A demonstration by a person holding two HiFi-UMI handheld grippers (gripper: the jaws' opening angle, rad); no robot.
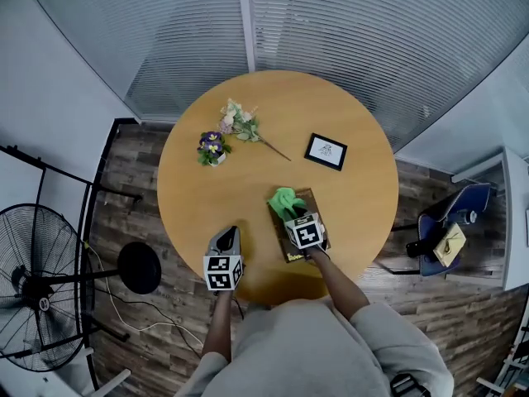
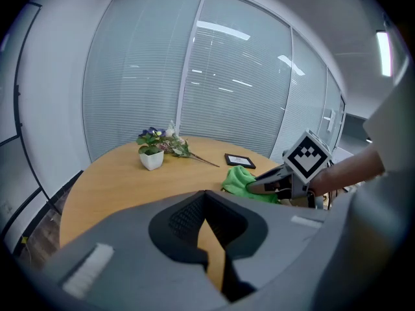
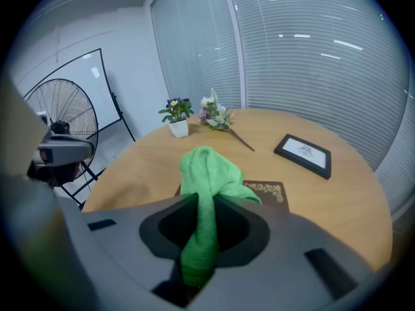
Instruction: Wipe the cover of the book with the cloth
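here the right gripper clamps the green cloth over the book; the left gripper sits closed.

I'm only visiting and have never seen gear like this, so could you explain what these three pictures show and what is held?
There is no robot: a person holds a two-fingered gripper in each hand. One picture looks down from a head camera; the other two come from cameras riding on each gripper. On the table lie a potted plant, a flower sprig, a picture frame and a book. The right gripper has its fingers shut on a green cloth over the book. The left gripper is shut and holds nothing.
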